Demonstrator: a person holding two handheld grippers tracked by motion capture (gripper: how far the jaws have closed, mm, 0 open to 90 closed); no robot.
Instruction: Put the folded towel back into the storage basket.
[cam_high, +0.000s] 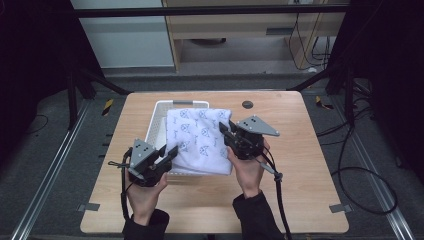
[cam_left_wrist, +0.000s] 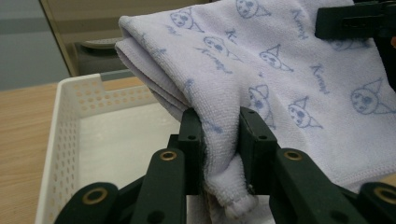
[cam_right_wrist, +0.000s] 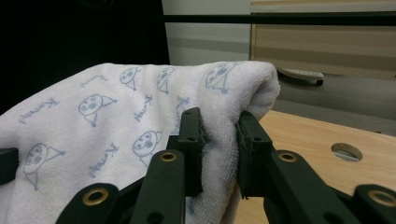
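Both grippers, left (cam_high: 172, 151) and right (cam_high: 223, 127), have their fingers (cam_left_wrist: 191, 140) pinched on the folded towel (cam_high: 200, 140) held over the white basket (cam_high: 155, 122) mid-frame, seemingly mid-placement; next, lower it in evenly.

Each black hand-held gripper (cam_high: 170, 153) carries a grey triangular plate, brass-ringed screws and cable.

Lab – black frame rails (cam_high: 210, 10), cables (cam_high: 350, 165) (floor)
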